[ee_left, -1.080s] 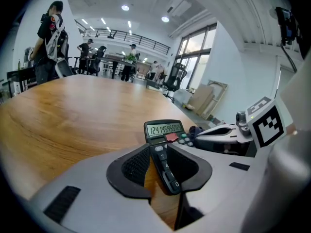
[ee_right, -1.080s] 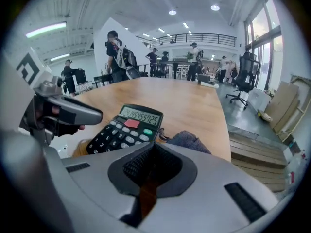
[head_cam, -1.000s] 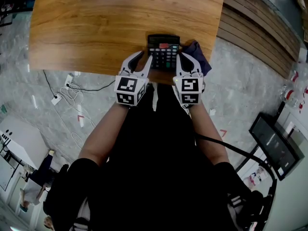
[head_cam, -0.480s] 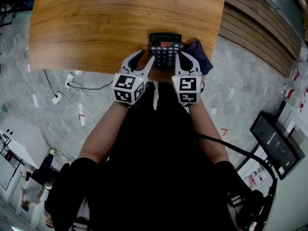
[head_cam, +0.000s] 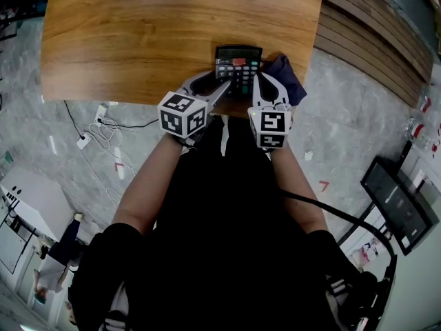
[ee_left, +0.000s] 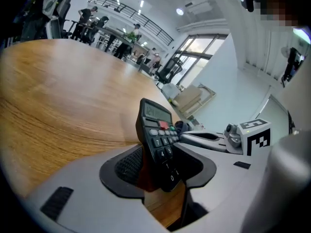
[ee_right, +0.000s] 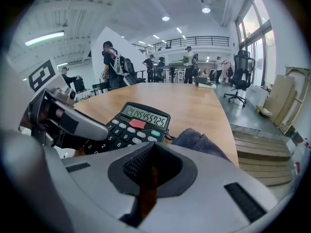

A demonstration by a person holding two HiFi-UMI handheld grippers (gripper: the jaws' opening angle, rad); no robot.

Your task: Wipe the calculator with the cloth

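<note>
A black calculator [head_cam: 238, 62] with a red key lies at the near edge of the wooden table [head_cam: 138, 40], its display lit with digits. A dark blue cloth [head_cam: 286, 74] is bunched just right of it. My left gripper [head_cam: 215, 83] is rolled to one side and its jaws have just been opening. They now stand wide around the calculator's [ee_left: 158, 140] near end, with a gap at the left pad [ee_left: 129, 164]. My right gripper [head_cam: 265, 83] is shut and empty, close to the calculator's right side. Just beyond its tips [ee_right: 151, 152] lie the calculator [ee_right: 133, 127] and the cloth [ee_right: 197, 141].
The table's near edge runs right under both grippers, with grey floor and white cables [head_cam: 96, 126] below it. Wooden steps [head_cam: 372, 40] lie to the right. The left gripper's finger [ee_right: 73, 120] crosses the right gripper view. People and office chairs stand far behind the table.
The left gripper has rolled, edged forward onto the calculator's near left corner and spread its jaws wider. The right gripper has stayed put and shut.
</note>
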